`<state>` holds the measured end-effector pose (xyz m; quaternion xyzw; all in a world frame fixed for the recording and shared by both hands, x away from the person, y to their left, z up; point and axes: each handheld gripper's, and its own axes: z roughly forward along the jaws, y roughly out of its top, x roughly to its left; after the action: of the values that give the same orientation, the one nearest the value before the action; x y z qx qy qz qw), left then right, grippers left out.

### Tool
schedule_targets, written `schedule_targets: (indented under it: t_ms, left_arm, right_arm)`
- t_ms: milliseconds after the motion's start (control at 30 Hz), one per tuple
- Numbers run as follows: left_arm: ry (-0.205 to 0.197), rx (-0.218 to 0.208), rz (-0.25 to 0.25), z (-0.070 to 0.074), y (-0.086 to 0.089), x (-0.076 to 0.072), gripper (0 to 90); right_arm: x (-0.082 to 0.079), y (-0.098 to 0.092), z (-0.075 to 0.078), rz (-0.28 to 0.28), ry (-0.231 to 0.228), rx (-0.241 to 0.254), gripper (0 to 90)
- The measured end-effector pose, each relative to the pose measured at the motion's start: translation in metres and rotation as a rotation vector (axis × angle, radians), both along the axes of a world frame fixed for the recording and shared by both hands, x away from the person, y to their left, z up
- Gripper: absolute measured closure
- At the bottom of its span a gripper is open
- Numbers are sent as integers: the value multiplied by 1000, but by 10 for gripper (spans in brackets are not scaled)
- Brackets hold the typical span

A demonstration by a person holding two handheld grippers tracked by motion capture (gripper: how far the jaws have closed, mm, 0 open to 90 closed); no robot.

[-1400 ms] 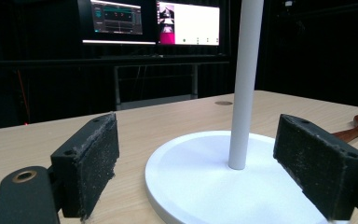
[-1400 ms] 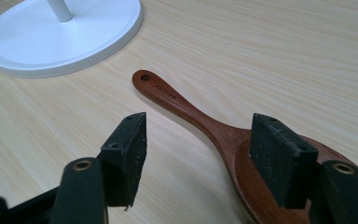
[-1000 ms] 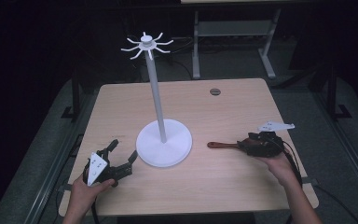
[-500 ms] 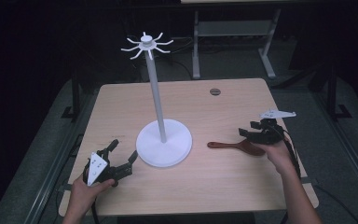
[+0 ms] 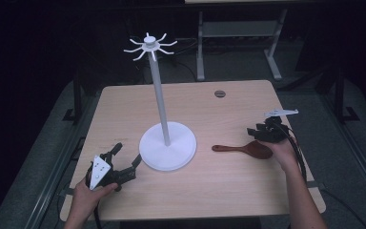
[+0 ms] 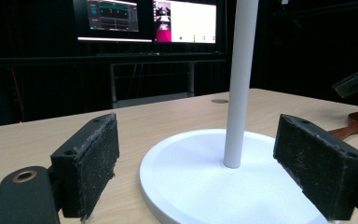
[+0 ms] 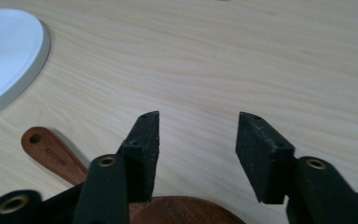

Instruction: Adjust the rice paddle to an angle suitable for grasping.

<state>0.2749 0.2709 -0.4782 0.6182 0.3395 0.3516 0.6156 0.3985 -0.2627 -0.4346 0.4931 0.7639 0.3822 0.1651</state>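
At the lower left of the high view the left gripper (image 5: 124, 164) rests on the table (image 5: 228, 191) with its jaws spread wide and nothing between them. In the left gripper view they frame the round white base of the stand (image 6: 209, 186) just ahead without touching it.

At the right of the high view the right gripper (image 5: 256, 135) hangs just above the wooden spoon (image 5: 242, 149). Its jaws have just been closing from full width and now stand at a middling gap, with only bare table between the pads in the right gripper view. There the spoon (image 7: 56, 156) lies below and to the left of the jaws: the bowl sits at the bottom edge, right under the gripper body, and the handle runs out past the left pad toward the stand's base (image 7: 4, 56).

In the high view the spoon's long axis runs nearly level across the frame, handle end with its hanging hole pointing left toward the stand (image 5: 167, 148) and bowl to the right under the hand. The right hand is much the nearer of the two. My reading is that the jaws must shift toward the handle to straddle it across its width.

Farther up, the stand's pole rises to a ring of hooks (image 5: 148, 46) at the upper middle of the frame.
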Motion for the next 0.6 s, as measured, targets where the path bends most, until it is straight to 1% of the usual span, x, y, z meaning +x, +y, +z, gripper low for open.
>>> schedule_targets:
  t_ms: [33, 133, 167, 200, 233, 267, 300, 333, 367, 400, 467, 533, 600]
  left_arm:
    - [-2, -1, 0, 0, 0, 0, 136]
    - [1, -2, 0, 0, 0, 0, 136]
    - [1, -2, 0, 0, 0, 0, 136]
    - [2, -4, 0, 0, 0, 0, 136]
    - [2, -4, 0, 0, 0, 0, 136]
    - [2, -4, 0, 0, 0, 0, 136]
    - [2, -4, 0, 0, 0, 0, 136]
    - [1, -1, 0, 0, 0, 0, 136]
    - [1, -1, 0, 0, 0, 0, 136]
    - [-1, -1, -1, 0, 0, 0, 136]
    - [-2, -1, 0, 0, 0, 0, 136]
    - [-3, -1, 1, 0, 0, 0, 136]
    - [-3, -1, 0, 0, 0, 0, 136]
  right_arm:
    - [1, 0, -2, 6, 22, 0, 558]
    - [2, -1, -4, 4, 31, -5, 661]
    - [2, -1, -4, 4, 31, -5, 661]
    - [2, -2, -5, -10, 36, -15, 776]
    - [2, -2, -5, -10, 36, -15, 776]
    - [3, -2, -6, -22, 43, -28, 895]
    - [3, -2, -6, -22, 43, -28, 895]
    - [3, -4, -8, -29, 55, -41, 900]
    - [3, -4, -8, -29, 55, -41, 900]
    - [4, -4, -11, -35, 62, -52, 900]
    - [4, -5, -12, -43, 71, -56, 900]
    - [5, -5, -14, -45, 84, -67, 900]
    - [5, -6, -15, -44, 88, -69, 900]
